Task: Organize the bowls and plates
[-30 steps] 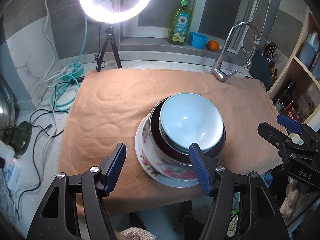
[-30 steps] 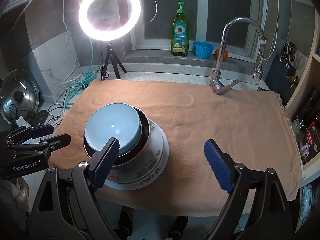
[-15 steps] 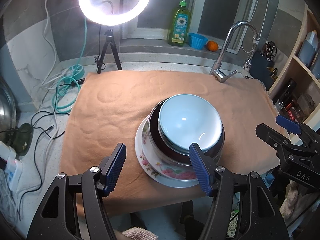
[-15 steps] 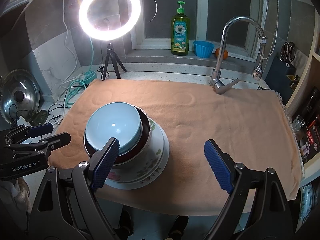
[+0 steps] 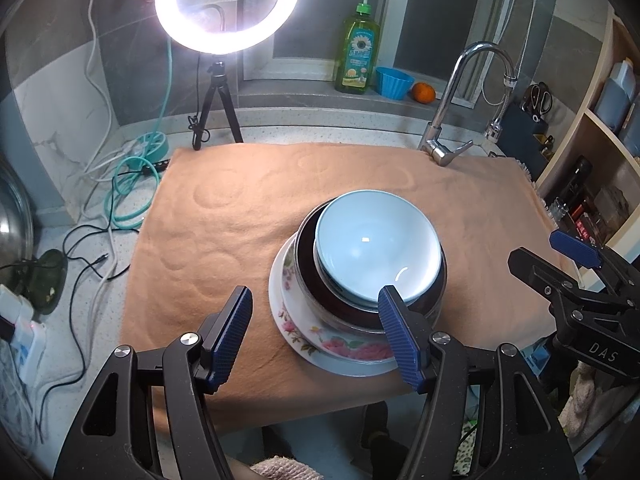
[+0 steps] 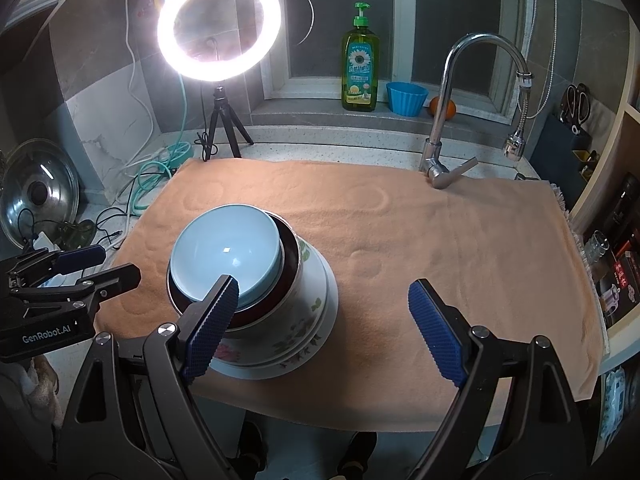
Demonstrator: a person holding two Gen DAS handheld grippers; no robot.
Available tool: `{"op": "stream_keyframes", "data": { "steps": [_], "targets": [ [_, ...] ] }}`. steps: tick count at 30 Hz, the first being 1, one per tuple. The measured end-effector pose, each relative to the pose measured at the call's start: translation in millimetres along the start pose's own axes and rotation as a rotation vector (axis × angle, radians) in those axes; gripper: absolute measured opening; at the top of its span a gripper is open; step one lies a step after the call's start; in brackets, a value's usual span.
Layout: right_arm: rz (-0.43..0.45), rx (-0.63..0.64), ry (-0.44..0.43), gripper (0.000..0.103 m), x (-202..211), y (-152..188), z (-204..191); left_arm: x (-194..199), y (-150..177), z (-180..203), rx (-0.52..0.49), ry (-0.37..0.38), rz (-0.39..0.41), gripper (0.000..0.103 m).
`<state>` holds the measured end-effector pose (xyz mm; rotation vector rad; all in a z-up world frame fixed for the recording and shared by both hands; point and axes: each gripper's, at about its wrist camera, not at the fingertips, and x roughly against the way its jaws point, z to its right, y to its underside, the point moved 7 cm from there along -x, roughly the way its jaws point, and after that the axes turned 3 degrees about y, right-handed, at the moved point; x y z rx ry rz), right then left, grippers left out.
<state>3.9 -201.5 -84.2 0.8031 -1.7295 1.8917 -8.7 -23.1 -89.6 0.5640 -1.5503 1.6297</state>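
A: How far along does the sorting look?

B: Nearly done, I'd judge. A light blue bowl (image 5: 378, 250) sits nested in a dark maroon bowl (image 5: 310, 276), and both rest on floral plates (image 5: 320, 344), one stack on the orange towel (image 5: 240, 216).

A: Where in the view?

B: In the left wrist view, just toward 3 o'clock of centre; in the right wrist view, toward 9 o'clock.

A: Anything left loose?

B: No other dish shows on the towel. How many plates are stacked I can't tell.

A: And the grippers?

B: The left gripper (image 5: 314, 330) is spread wide and empty, hanging near the stack. The right gripper (image 6: 324, 328) is wide too, gripping nothing.
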Motion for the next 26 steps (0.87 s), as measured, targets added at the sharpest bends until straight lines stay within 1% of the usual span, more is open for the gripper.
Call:
{"op": "stream_keyframes", "data": {
  "steps": [13,26],
  "targets": [
    [-0.004,-0.001,0.001,0.089,0.4,0.3,-0.6,-0.4,-1.6,-1.1,0.003,-0.004,0.001,0.065],
    [-0.018,0.002,-0.005,0.089,-7.6,0.4,-1.4,-4.8,-6.0,-8.4,0.014,-0.012,0.003,0.065]
  ]
}}
